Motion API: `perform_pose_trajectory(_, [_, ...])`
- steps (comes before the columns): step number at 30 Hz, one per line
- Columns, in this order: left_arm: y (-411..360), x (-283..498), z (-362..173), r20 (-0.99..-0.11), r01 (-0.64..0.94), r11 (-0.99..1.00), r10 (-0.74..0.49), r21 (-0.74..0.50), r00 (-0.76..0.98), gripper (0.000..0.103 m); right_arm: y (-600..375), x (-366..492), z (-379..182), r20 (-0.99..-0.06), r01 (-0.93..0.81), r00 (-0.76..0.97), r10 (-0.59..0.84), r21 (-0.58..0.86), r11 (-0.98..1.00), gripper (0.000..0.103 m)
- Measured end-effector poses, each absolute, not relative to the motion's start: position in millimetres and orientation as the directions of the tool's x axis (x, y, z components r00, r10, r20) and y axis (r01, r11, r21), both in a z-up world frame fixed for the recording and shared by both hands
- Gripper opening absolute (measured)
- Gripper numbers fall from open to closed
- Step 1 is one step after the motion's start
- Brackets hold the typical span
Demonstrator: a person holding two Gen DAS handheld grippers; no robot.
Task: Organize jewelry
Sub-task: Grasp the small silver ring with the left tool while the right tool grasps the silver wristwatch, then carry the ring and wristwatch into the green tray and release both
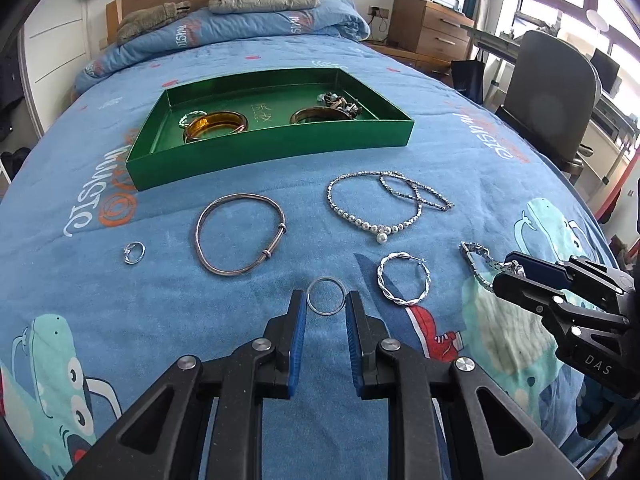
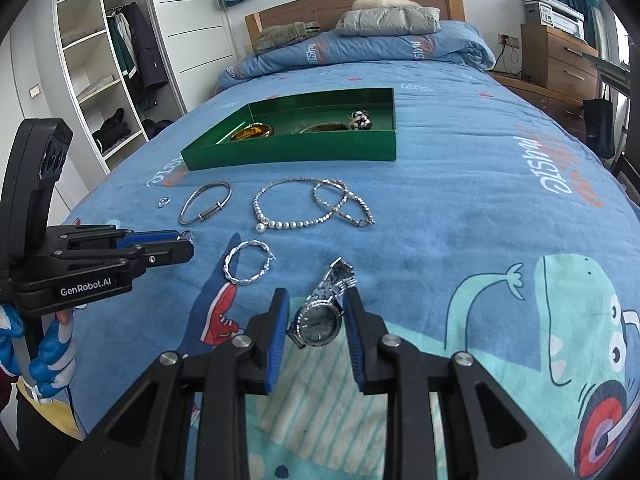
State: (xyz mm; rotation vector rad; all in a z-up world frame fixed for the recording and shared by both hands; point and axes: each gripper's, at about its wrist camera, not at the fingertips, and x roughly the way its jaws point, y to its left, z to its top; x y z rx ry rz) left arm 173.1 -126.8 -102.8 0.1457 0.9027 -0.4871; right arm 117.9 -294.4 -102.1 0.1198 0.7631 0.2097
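A thin silver hoop (image 1: 325, 278) stands pinched between the blue pads of my left gripper (image 1: 326, 300), which is shut on it just above the blue bedspread. My right gripper (image 2: 316, 296) is shut on a silver wristwatch (image 2: 320, 322), dial facing up, with its strap trailing forward. The left wrist view shows the right gripper (image 1: 507, 269) at the right, the watch strap (image 1: 474, 254) hanging from it. The left gripper (image 2: 186, 242) shows at the left of the right wrist view. A green tray (image 1: 272, 148) farther up the bed holds amber bangles and a small beaded piece.
Loose on the bedspread lie a silver bangle (image 1: 240, 196), a small ring (image 1: 133, 253), a pearl necklace (image 1: 372, 226), chain bracelets (image 1: 416, 194) and a twisted hoop (image 1: 404, 302). Folded bedding sits at the headboard. A chair and a desk stand at the bed's right.
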Motion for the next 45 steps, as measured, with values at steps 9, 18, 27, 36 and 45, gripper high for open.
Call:
perform_pose_trajectory(9, [-110, 162, -84, -0.757, 0.449, 0.888, -0.358, -0.095, 0.547, 0.020, -283, 107, -76, -0.646, -0.157, 0.732, 0.216, 0.148, 0.976, 0.025])
perform_pose_trajectory(18, [-92, 159, -70, -0.737, 0.432, 0.896, -0.359, -0.100, 0.573, 0.020, -272, 105, -58, -0.628, -0.172, 0.750, 0.207, 0.117, 0.978, 0.023])
perform_pose_trajectory(27, [-80, 161, -65, -0.727, 0.418, 0.902, -0.359, -0.110, 0.585, 0.020, -266, 109, -50, -0.621, -0.177, 0.758, 0.200, 0.098, 0.979, 0.023])
perform_pose_trajectory(36, [-72, 173, -59, -0.719, 0.407, 0.905, -0.363, -0.120, 0.593, 0.020, -268, 124, -35, -0.602, -0.171, 0.777, 0.183, 0.078, 0.982, 0.023])
perform_pose_trajectory(45, [-76, 238, -29, -0.691, 0.390, 0.911, -0.368, -0.134, 0.622, 0.020, -268, 190, 7, -0.535, -0.175, 0.827, 0.171, 0.042, 0.984, 0.023])
